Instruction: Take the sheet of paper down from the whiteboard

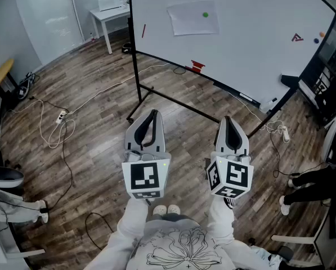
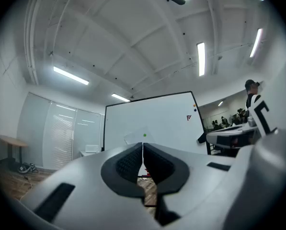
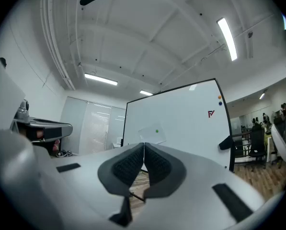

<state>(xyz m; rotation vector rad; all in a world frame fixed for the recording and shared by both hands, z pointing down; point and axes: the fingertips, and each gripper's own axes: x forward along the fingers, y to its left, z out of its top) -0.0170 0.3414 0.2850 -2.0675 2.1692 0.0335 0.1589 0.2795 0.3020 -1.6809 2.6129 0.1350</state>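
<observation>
A white sheet of paper [image 1: 193,18] hangs on the whiteboard [image 1: 252,44], pinned by a green round magnet [image 1: 205,14]. The same paper [image 2: 135,138] shows small and far in the left gripper view, and the paper [image 3: 152,134] also shows in the right gripper view. My left gripper [image 1: 151,117] and right gripper [image 1: 228,122] are held side by side, well short of the board, both pointing at it. Both are shut with nothing between the jaws.
The whiteboard stands on a black frame [image 1: 137,83] with legs on the wood floor. A red eraser [image 1: 197,66] and markers sit on its tray. Cables [image 1: 58,122] trail across the floor at left. A white table [image 1: 108,16] stands behind; chairs [image 1: 325,179] at right.
</observation>
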